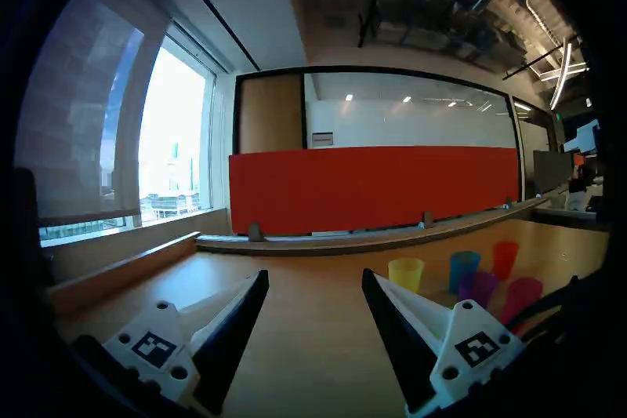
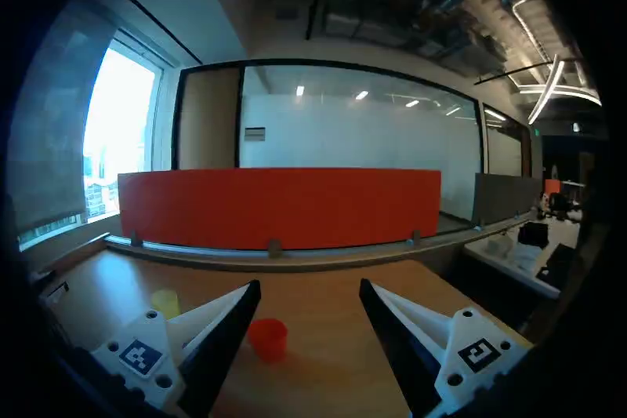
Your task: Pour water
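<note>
The left tool (image 1: 314, 275) is spread wide with nothing between its fingers, held over bare wood of the desk (image 1: 313, 339). Ahead and to its right, five cups stand close together. A yellow cup (image 1: 405, 273) is nearest the right finger. A blue cup (image 1: 463, 267) and an orange cup (image 1: 505, 257) stand farther back, with a purple cup (image 1: 479, 288) and a pink cup (image 1: 523, 296) in front of them. A black cable (image 1: 552, 312) crosses low on the right. Beyond stand a red partition (image 1: 368, 187) and a bright window (image 1: 172, 143).

The right tool (image 2: 309, 285) is equally wide open and empty. Its view has two cups. A red cup (image 2: 267, 338) stands upright on the desk ahead, near the left finger and untouched. A pale yellow cup (image 2: 165, 302) is partly hidden behind that finger. To the right is a second desk (image 2: 509, 257).

I cannot tell whether any cup holds water.
</note>
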The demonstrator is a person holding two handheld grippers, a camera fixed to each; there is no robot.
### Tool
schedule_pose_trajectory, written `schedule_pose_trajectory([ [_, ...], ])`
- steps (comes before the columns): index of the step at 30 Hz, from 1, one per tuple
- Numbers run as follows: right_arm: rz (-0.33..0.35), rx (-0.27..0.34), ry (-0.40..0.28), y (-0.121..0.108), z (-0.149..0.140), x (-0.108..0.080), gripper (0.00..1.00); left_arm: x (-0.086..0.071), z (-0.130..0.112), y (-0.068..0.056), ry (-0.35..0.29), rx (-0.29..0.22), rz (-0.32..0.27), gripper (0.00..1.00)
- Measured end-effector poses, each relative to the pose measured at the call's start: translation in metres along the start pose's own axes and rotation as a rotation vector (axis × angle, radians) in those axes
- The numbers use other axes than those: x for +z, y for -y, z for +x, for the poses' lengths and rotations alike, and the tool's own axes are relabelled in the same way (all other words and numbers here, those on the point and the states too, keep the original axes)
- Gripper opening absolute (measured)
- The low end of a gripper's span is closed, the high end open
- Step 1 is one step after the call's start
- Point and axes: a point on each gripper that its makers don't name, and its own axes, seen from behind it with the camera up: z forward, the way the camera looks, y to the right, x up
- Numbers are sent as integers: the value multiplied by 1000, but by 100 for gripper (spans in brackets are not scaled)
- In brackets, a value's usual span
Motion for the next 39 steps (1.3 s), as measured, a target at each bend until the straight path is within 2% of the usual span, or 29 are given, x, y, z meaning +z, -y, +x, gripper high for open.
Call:
schedule_pose_trajectory([
  [12,32,-22,11,13,-15,2,98,2,-41,5,37,-8,13,88],
  [21,24,-25,14,10,-14,0,98,3,-43,10,35,-36,16,88],
  [39,31,-18,18,11,-18,-2,98,3,-43,13,35,-34,19,88],
])
